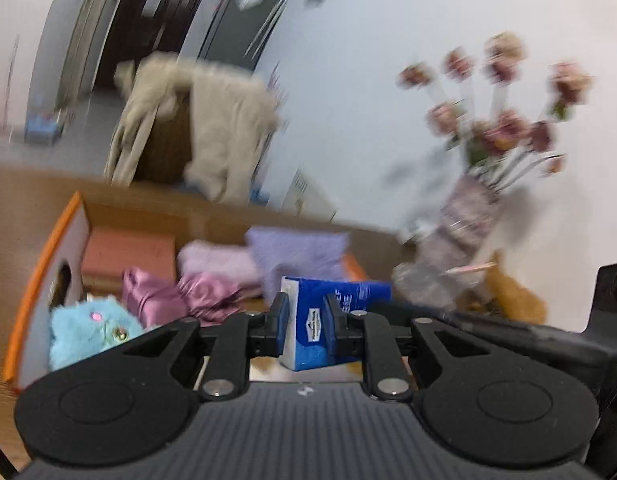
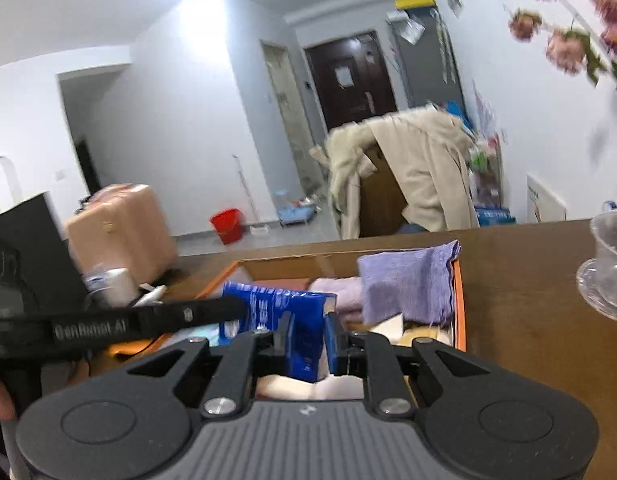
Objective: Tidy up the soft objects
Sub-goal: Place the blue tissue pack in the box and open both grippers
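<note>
- My left gripper is clamped on one end of the blue tissue pack, pads pressed against its two faces
- My right gripper is closed on the same tissue pack at its other end, so both hands share it
- The pack hangs between the two grippers above the orange-edged box, its long axis running across from one gripper to the other; neither hand is nearer, and I judge the next move is to lower it straight into the box
- Below and to the left in the box I see a fluffy blue toy and a shiny pink cloth
- Further in lie a pale pink towel and a purple towel, the latter up against the far right corner
- Beyond the box, on the brown table, a vase of flowers stands near the wall; I would keep the right elbow away from it
</note>
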`<action>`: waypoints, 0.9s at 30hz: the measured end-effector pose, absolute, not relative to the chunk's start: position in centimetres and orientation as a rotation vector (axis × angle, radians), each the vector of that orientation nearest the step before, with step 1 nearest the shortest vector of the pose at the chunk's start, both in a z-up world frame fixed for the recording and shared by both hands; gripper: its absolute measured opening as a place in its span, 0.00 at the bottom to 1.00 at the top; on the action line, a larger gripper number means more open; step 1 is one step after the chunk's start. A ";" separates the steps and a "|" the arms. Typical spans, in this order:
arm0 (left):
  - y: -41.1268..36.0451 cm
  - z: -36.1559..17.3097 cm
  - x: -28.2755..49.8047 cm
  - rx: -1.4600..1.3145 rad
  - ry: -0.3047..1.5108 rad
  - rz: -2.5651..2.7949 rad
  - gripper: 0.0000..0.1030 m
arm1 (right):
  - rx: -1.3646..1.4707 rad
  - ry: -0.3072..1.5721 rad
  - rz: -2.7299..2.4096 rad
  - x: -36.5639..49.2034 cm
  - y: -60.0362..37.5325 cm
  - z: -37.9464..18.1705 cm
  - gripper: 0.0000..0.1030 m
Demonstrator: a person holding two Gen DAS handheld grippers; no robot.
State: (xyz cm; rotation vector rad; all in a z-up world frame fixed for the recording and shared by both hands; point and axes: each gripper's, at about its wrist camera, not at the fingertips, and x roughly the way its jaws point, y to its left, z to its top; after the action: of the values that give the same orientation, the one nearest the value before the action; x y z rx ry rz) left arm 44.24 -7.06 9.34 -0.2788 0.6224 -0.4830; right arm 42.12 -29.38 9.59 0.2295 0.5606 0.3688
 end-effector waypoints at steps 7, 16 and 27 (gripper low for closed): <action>-7.7 3.8 50.7 -0.207 0.801 -0.416 0.19 | 0.141 0.784 0.285 49.8 -26.2 3.8 0.11; -6.3 7.2 47.4 -0.142 0.709 -0.404 0.31 | 0.089 0.736 0.282 48.1 -26.2 6.7 0.15; -2.9 15.0 35.8 0.012 0.396 -0.199 0.82 | -0.015 0.462 0.183 36.7 -29.8 15.4 0.80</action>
State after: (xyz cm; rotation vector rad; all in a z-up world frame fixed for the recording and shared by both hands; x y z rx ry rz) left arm 35.81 -2.91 14.97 0.0120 0.3964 -0.1995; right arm 36.66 -29.83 15.42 -0.0154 0.4616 0.1831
